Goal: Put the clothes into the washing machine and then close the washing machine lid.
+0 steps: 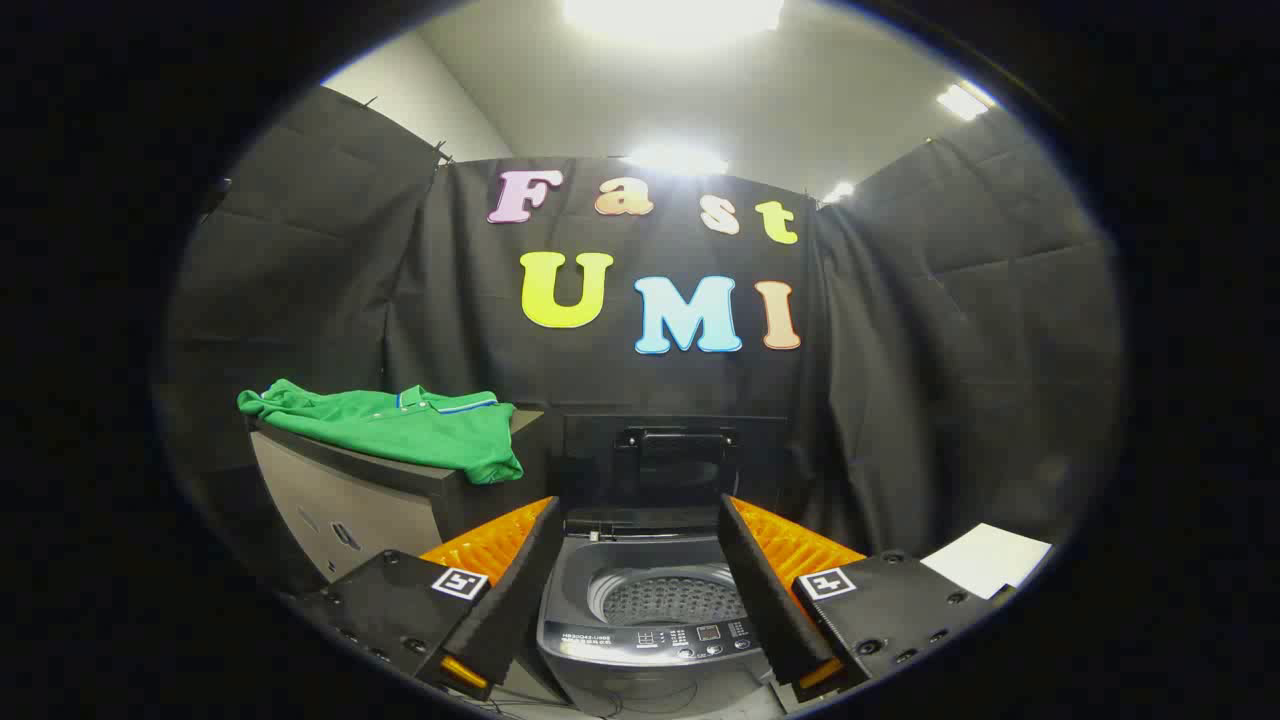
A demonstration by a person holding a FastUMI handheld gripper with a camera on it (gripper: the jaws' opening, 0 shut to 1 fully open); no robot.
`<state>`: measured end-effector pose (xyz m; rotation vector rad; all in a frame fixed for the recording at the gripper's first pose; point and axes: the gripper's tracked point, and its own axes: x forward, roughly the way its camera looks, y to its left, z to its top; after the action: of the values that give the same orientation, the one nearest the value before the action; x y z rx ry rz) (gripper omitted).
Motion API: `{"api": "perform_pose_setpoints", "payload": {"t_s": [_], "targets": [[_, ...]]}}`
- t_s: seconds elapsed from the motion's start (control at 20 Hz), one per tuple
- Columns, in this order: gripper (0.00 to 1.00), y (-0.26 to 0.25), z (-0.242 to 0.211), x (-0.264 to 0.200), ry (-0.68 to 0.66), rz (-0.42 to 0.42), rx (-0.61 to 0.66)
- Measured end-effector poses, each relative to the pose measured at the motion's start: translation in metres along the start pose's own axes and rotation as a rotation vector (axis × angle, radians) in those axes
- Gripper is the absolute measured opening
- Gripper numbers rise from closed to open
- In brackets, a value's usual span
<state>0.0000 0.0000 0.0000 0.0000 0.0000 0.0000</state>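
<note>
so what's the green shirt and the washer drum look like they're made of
Green shirt: soft knit fabric, likely cotton, matte and draping limply over the cabinet edge. Washer drum: perforated metal, probably stainless steel, with a dull sheen. The open tool holds nothing.

Black quilted cloth [950, 330] hangs as the booth's wall on three sides, its panels meeting in loose vertical folds at the two back corners. Above the cloth on the left rises a plain pale wall [410, 95], and a light grey ceiling [800, 100] spans the room. A broad bright lamp [672, 14] glares from the ceiling overhead, a second glow [676, 158] sits just over the top edge of the back cloth, and two smaller rectangular ceiling lights [962, 101] shine to the right. On the left stands a grey cabinet with a dark counter [340, 500] top. A white sheet [985, 558] lies low on the right.
</note>
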Motion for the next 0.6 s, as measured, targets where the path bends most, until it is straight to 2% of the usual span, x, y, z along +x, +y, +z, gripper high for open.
{"api": "perform_pose_setpoints", "payload": {"t_s": [0.6], "targets": [[0.97,-0.007,0.0,-0.029,0.001,-0.003,0.015]]}}
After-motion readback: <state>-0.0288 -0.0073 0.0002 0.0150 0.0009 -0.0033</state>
